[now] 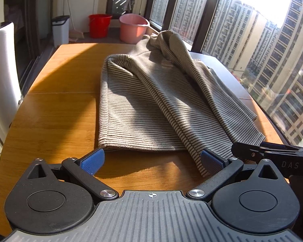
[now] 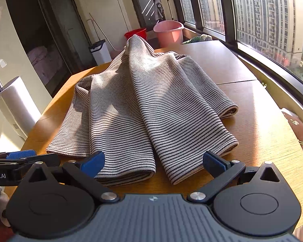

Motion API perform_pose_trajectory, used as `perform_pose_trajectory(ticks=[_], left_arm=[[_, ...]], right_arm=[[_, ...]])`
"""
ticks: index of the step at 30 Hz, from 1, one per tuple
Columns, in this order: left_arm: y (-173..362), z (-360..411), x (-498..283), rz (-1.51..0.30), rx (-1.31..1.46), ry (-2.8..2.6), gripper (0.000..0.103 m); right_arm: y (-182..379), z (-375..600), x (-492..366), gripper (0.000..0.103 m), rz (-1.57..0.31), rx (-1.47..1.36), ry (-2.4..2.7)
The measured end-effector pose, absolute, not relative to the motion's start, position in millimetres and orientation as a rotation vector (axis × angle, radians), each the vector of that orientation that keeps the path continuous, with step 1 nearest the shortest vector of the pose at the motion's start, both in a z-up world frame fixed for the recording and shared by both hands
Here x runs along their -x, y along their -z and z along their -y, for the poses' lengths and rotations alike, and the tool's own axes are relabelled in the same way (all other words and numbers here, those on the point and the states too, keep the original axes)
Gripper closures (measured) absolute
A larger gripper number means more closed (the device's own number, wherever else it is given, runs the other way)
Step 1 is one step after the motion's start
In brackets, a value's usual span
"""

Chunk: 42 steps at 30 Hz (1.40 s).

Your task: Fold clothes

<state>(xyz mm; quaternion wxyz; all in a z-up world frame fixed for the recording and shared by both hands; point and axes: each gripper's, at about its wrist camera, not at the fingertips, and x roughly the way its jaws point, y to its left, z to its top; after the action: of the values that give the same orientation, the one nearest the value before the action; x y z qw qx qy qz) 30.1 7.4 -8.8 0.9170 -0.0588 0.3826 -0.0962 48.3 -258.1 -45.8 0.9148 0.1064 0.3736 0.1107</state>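
A grey-and-beige striped garment point(image 1: 151, 100) lies rumpled on the wooden table point(image 1: 60, 111), with a long fold running down toward its near hem. It also shows in the right wrist view point(image 2: 143, 104). My left gripper point(image 1: 151, 161) is open and empty just short of the near hem, its right blue pad point(image 1: 211, 162) touching the fold's end. My right gripper point(image 2: 153, 163) is open and empty, its jaws on either side of the garment's two near folded ends. The right gripper shows at the right edge of the left view point(image 1: 272, 153), and the left gripper at the left edge of the right view point(image 2: 20, 157).
A pink basin point(image 1: 133, 28) and a red bucket point(image 1: 100, 25) stand beyond the table's far end, near a white bin point(image 1: 60, 30). A white chair back point(image 1: 2, 70) is at the table's left. Large windows point(image 1: 262, 40) run along the right side.
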Motion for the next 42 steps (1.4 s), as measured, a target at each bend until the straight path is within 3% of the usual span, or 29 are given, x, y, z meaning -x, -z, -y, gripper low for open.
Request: perform_pose_trajectory(ticks=[9,17,24,32,36,39,41,42], left_arm=[[3,10,-123,-0.695,0.082,0.434,0.0],[44,-7,-211,-0.836,0.251,0.435,0.0],[55,-23,-200,-0.76,0.309,0.486,0.0],[50,-29,-118,-0.779,0.219,0.524,0.0],[48,-38,-113,-0.85,0.406,0.601,0.0],[53,-43,-135,-0.913,0.606,0.639,0.004],[55,-38,-144,-0.932,0.618,0.63,0.018],[56,-35,-147,-0.936,0.611,0.622,0.025]], right_arm=[[32,267,-146,0.0,-0.629,-0.265,-0.333],[70,248,-258,0.0,-0.705,-0.252,-0.338],[71,251,-259,0.0,-0.747,-0.262,-0.339],[72,254,-163,0.0,-0.779,-0.012,-0.476],[65,265,-133,0.001,-0.772,-0.044,-0.486],[37,278,-130,0.008,-0.617,-0.069,-0.407],[18,276,-132,0.018,-0.504,-0.013,-0.353],[10,273,-138,0.03,-0.473,0.01,-0.351]])
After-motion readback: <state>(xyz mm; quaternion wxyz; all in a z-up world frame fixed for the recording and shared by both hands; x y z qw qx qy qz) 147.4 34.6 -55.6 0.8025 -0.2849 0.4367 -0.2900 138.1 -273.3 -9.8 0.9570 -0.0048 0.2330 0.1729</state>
